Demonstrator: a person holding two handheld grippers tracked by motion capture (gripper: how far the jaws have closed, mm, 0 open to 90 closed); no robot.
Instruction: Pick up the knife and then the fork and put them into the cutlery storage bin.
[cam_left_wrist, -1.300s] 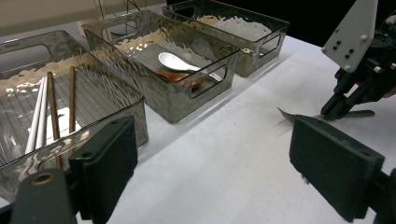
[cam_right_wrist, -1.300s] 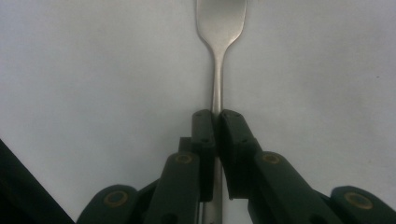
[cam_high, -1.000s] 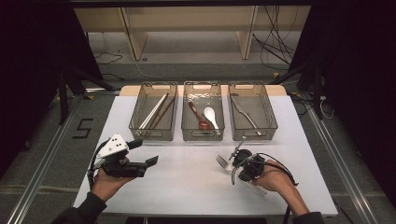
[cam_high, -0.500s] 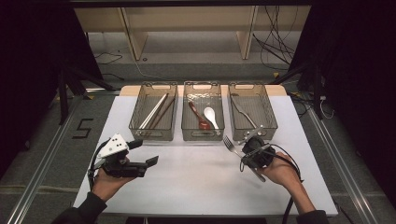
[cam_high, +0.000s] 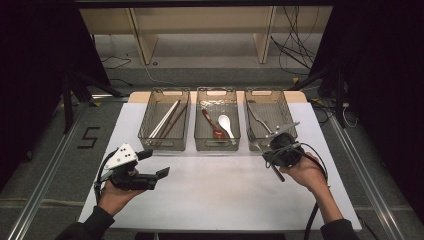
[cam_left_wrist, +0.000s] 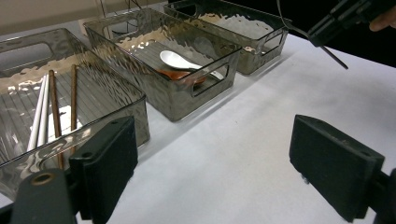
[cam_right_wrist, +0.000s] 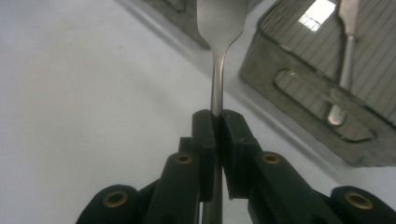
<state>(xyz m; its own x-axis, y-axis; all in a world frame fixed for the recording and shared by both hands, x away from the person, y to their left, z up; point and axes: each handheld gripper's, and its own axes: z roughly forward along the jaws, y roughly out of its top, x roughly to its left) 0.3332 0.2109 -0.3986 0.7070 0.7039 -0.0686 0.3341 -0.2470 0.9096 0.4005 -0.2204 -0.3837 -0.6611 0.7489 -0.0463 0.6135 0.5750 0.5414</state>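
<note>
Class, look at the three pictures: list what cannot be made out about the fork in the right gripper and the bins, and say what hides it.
- Fork: tines cut off by the top edge, right gripper view.
- Fork handle: partly hidden between the right gripper fingers.
- Right bin: contents too small to name, high view.
- Left bin: cut off by the left edge, left gripper view.

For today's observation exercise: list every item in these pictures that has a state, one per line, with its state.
Right gripper: shut on the metal fork.
Metal fork: lifted, clamped by its handle.
Left gripper: open, holding nothing.
Left clear plastic bin: holds chopsticks.
Middle clear plastic bin: holds one brown spoon and one white.
Right clear plastic bin: holds a metal utensil.
</note>
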